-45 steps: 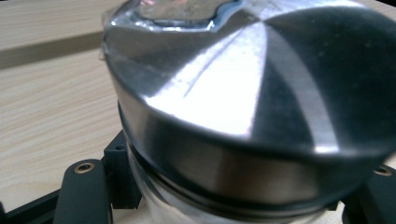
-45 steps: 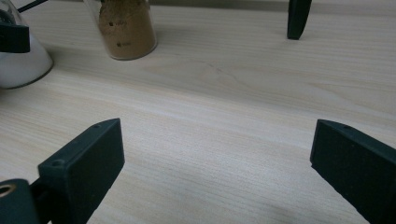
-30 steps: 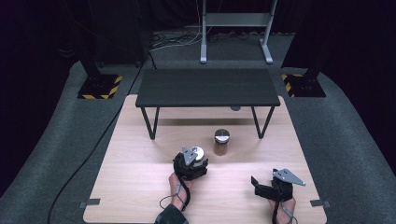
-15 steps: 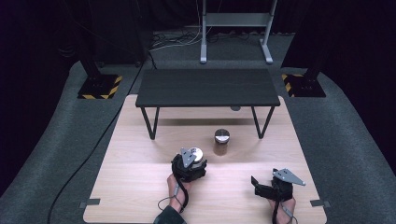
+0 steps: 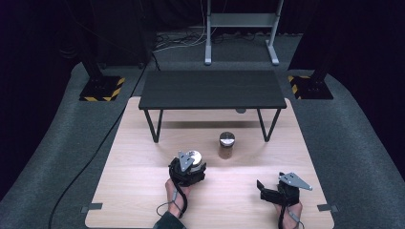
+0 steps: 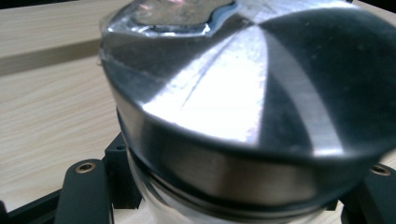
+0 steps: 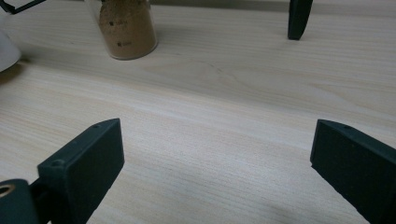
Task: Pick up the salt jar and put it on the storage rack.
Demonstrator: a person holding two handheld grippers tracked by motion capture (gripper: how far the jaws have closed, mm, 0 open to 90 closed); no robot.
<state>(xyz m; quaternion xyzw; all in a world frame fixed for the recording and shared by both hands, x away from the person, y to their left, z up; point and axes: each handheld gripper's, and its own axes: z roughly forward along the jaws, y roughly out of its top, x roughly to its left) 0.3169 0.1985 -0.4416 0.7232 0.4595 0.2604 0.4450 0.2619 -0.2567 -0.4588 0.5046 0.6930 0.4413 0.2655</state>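
Your left tool (image 5: 187, 168) is clamped on a jar (image 6: 243, 112): in the left gripper view its steel lid sits right over the two black jaws, which stand close against the glass on either side, and a strip of pale surface (image 6: 51, 107) shows beside it. From the high view the jar in that tool appears at its front end, lid up, low over the surface or resting on it; which of the two cannot be told. So the pick-up looks done, or very nearly. Ahead of that tool and a little to its right stands a second jar (image 5: 226, 145), upright, with the same kind of metal lid and brown powder inside, near the front legs of the small black table (image 5: 210, 89). It is apart from the held jar, not touching it. Your right tool (image 5: 263, 191) lies near the edge of the surface closest to you, well apart from both jars, its jaws spread wide with nothing between them; in the right gripper view the brown jar (image 7: 127, 28) stands far ahead of those jaws to their left, and a table leg (image 7: 299, 17) far ahead to their right. What is left, by my reading, is carrying the held jar to its place, perhaps onto or under the black table, and then probably handling the second jar, which no tool has touched.
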